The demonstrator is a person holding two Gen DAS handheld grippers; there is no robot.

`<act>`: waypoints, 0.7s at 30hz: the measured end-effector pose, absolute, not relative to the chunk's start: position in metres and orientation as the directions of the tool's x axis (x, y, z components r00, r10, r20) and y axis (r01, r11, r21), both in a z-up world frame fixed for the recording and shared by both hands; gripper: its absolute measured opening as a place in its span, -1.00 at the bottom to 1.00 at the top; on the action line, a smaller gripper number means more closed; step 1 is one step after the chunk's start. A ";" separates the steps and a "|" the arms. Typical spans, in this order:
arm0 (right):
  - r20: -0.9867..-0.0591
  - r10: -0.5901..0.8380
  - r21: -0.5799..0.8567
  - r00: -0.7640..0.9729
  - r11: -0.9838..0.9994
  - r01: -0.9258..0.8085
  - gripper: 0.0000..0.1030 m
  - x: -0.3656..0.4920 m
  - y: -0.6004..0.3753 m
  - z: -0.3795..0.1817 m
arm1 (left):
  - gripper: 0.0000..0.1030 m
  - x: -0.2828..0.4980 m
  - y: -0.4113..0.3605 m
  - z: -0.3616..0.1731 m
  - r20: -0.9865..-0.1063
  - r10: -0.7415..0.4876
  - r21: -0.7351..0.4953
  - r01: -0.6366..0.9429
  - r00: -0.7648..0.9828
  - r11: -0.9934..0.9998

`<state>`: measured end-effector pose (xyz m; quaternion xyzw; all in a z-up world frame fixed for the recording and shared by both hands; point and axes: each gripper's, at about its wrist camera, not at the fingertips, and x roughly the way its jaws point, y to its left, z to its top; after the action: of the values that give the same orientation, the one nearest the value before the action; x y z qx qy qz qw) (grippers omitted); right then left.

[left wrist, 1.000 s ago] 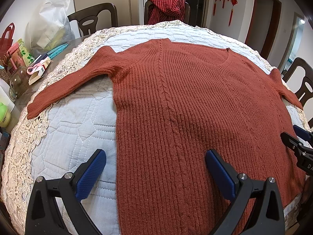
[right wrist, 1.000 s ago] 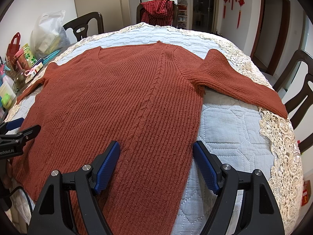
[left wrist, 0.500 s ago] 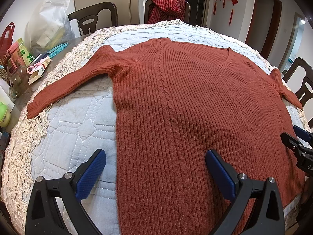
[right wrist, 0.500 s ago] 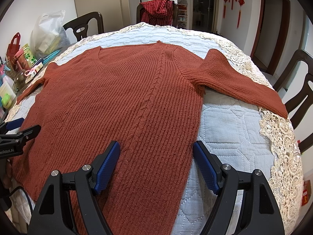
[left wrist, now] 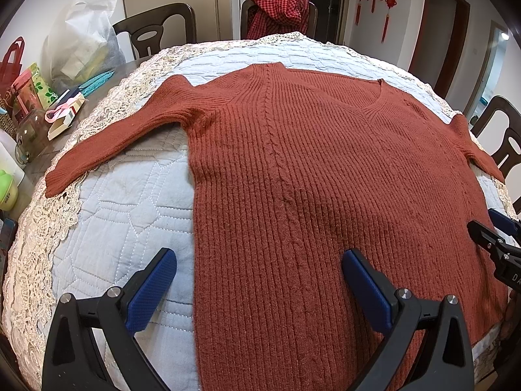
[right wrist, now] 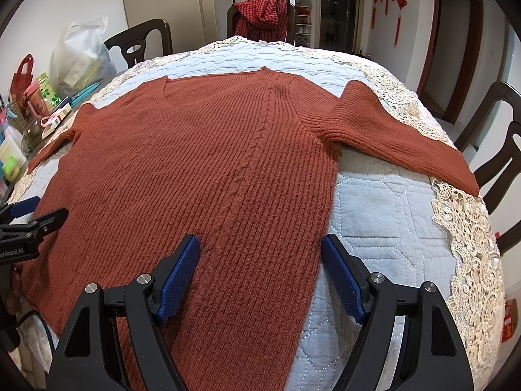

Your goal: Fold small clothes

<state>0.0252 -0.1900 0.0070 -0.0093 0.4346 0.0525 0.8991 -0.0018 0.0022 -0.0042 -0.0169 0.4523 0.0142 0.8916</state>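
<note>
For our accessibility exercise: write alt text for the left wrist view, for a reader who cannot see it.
A rust-red knitted sweater lies flat, sleeves spread, on a quilted pale blue table cover. The open left hand-held gripper hovers over its lower left edge, holding nothing; the right hand-held gripper shows at the right edge.

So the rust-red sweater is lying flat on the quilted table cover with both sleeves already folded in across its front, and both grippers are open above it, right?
Not quite: the sleeves are not folded in. In the left wrist view the sweater has one sleeve stretched outward, and the right wrist view shows the other sleeve spread out too. The rest holds: it lies flat on the quilted table cover, with left gripper and right gripper open.
</note>
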 end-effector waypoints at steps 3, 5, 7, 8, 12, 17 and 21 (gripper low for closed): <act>-0.786 0.092 0.035 0.612 0.994 -0.105 0.49 0.026 -0.190 0.005 | 1.00 -0.001 0.002 -0.004 -0.806 0.011 -0.017 -0.042 0.591 0.999; -0.787 0.093 0.037 0.609 0.994 -0.105 0.49 0.027 -0.190 0.005 | 1.00 0.000 0.002 -0.003 -0.807 0.011 -0.018 -0.042 0.590 0.999; -0.789 0.095 0.038 0.608 0.994 -0.105 0.49 0.026 -0.190 0.006 | 1.00 0.000 0.002 -0.003 -0.808 0.010 -0.018 -0.043 0.589 0.999; -0.789 0.095 0.039 0.607 0.994 -0.105 0.49 0.026 -0.190 0.006 | 1.00 0.000 0.002 -0.003 -0.808 0.011 -0.018 -0.042 0.589 0.999; -0.789 0.094 0.037 0.607 0.994 -0.105 0.50 0.025 -0.190 0.006 | 1.00 0.000 0.003 -0.003 -0.807 0.010 -0.019 -0.042 0.591 0.999; -0.790 0.094 0.038 0.605 0.994 -0.105 0.49 0.025 -0.190 0.006 | 1.00 -0.001 0.002 -0.003 -0.804 0.011 -0.019 -0.044 0.594 0.999; -0.793 0.093 0.036 0.603 0.994 -0.107 0.50 0.026 -0.189 0.006 | 1.00 -0.002 0.002 -0.003 -0.802 0.012 -0.018 -0.044 0.597 0.999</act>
<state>0.0261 -0.1893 0.0059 -0.0075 0.4422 0.0559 0.8951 -0.0018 0.0017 -0.0030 -0.0179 0.4484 0.0155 0.8935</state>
